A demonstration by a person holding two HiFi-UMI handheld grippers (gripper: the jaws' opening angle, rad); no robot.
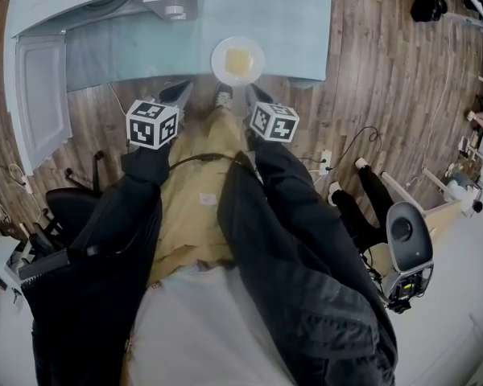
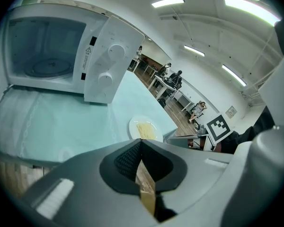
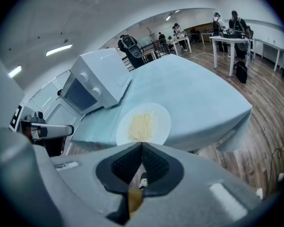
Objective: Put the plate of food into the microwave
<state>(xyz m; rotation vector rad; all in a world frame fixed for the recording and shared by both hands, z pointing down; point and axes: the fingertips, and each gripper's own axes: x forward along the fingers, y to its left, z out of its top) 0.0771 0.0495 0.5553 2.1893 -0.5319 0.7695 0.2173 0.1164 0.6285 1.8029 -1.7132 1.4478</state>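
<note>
A white plate (image 1: 237,61) with pale yellow noodles sits at the near edge of the light blue table (image 1: 290,22); it also shows in the left gripper view as the plate (image 2: 145,128) and in the right gripper view as the plate (image 3: 143,124). The white microwave (image 1: 105,6) stands at the table's far left with its door (image 1: 42,95) swung open; its cavity (image 2: 45,51) is bare inside. My left gripper (image 1: 179,95) and right gripper (image 1: 253,96) hang short of the table edge, either side of the plate, both shut and holding nothing.
A black office chair (image 1: 72,207) stands at the left on the wooden floor. A second person's legs (image 1: 362,203) and a grey machine (image 1: 406,248) are at the right. Desks with several people (image 3: 227,25) stand in the background. A cable (image 1: 350,147) lies on the floor.
</note>
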